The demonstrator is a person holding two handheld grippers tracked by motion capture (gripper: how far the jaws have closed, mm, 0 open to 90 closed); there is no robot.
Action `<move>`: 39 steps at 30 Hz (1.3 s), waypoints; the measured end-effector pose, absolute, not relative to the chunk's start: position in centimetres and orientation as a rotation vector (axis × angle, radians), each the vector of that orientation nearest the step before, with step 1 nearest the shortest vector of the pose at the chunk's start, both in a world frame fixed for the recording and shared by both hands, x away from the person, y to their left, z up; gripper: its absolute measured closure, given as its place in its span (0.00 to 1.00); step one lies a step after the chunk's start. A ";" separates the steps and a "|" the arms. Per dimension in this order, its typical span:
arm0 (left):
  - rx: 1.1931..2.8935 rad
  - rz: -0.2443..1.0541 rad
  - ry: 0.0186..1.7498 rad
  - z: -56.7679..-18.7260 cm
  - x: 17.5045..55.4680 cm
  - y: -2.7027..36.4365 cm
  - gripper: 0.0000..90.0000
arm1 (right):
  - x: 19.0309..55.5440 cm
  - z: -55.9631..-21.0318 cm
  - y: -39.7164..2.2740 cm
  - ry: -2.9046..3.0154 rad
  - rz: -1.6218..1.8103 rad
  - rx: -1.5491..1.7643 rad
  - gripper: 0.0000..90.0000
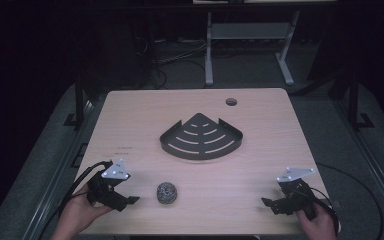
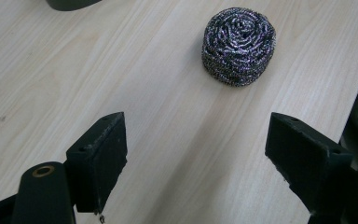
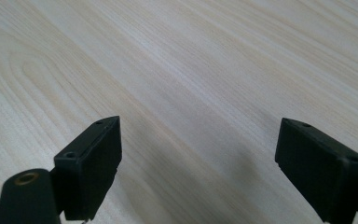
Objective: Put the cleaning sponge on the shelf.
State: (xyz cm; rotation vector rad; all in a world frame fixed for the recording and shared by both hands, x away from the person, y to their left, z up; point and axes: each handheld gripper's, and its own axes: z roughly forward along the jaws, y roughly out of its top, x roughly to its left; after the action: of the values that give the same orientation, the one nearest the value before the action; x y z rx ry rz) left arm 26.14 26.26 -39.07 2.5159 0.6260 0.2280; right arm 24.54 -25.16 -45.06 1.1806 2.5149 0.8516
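We see a pale wood-grain table (image 1: 145, 115) with rounded corners and a round cable hole (image 1: 231, 102) at about 1 o'clock from its centre. Near the middle lies a dark metal corner tray (image 1: 201, 137), fan-shaped with a low raised rim and curved slots cut through its flat base.

Toward 7 o'clock from the tray sits a steel wool scourer (image 1: 167, 192), a squat round ball of tightly coiled shiny wire with a rough, glinting surface; in the left gripper view the scourer (image 2: 238, 45) rests on the wood ahead of the jaws, toward 1 o'clock, apart from them.

The left gripper (image 1: 128, 200) is held in a hand (image 1: 77, 215) at the table's 7 o'clock corner, just beside the scourer; its 2 blocky black jaws stand wide apart with nothing between. The right gripper (image 1: 267, 203) is at the 5 o'clock corner, its jaws likewise spread over bare wood.

Beyond the table stands a grey metal frame (image 1: 250, 35) among floor cables.
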 end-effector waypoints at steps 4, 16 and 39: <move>2.520 0.222 0.621 -39.2 26.3 25.9 0.22 | 24.5 -44.9 -25.2 2.510 0.850 1.179 0.16; 2.539 0.196 0.600 -39.7 26.5 24.7 0.22 | 24.5 -44.8 -25.0 2.512 0.854 1.171 0.16; 2.555 0.151 0.550 -40.2 27.0 22.1 0.21 | 24.4 -44.8 -25.3 2.517 0.848 1.176 0.16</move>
State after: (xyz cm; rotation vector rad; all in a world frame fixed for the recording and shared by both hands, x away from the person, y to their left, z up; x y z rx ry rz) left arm 27.04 22.09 -40.22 2.5550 0.5500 0.1514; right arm 24.40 -25.27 -44.84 1.1760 2.5169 0.8475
